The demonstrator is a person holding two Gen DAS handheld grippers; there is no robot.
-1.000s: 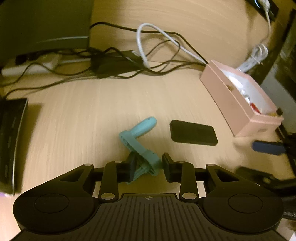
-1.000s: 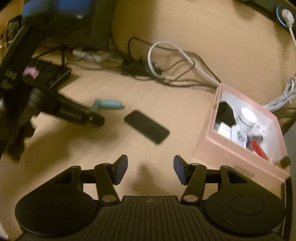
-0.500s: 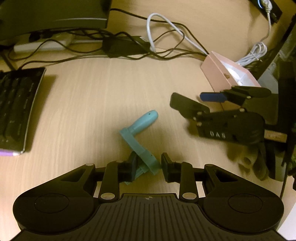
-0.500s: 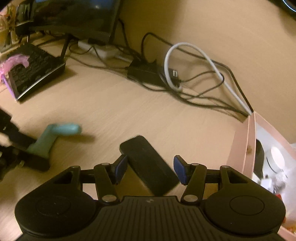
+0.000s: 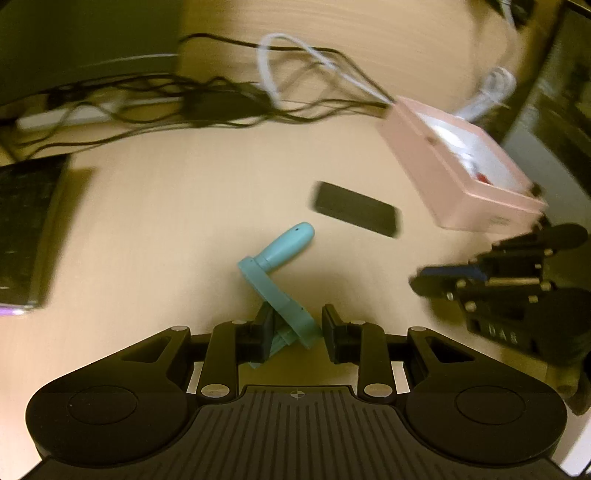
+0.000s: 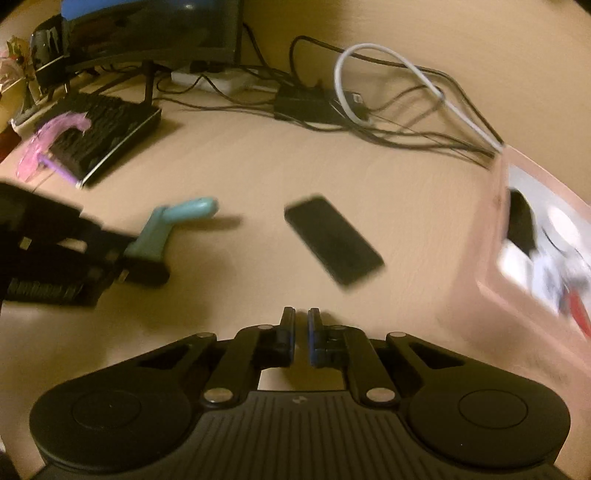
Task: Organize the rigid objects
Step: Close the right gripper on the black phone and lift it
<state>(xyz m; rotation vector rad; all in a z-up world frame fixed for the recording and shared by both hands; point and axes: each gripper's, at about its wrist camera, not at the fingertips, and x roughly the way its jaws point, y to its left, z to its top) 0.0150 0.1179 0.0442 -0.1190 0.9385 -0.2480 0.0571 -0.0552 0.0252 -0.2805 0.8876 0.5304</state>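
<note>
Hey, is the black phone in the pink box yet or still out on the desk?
Out. The flat black phone lies on the wooden desk, beside the pink box.

Pale wood-grain desk (image 6: 240, 177) under warm yellowish light. Backed by a plain beige wall (image 6: 424, 33). Along the rear edge, a dark curved monitor (image 6: 155, 26) on a thin stand, a white power strip (image 6: 207, 79), a black adapter (image 6: 306, 105) amid tangled black cables (image 6: 417, 129) and one looping white cable (image 6: 384, 55). At far left, a black keyboard (image 6: 99, 129) (edges smeared by motion blur).
</note>
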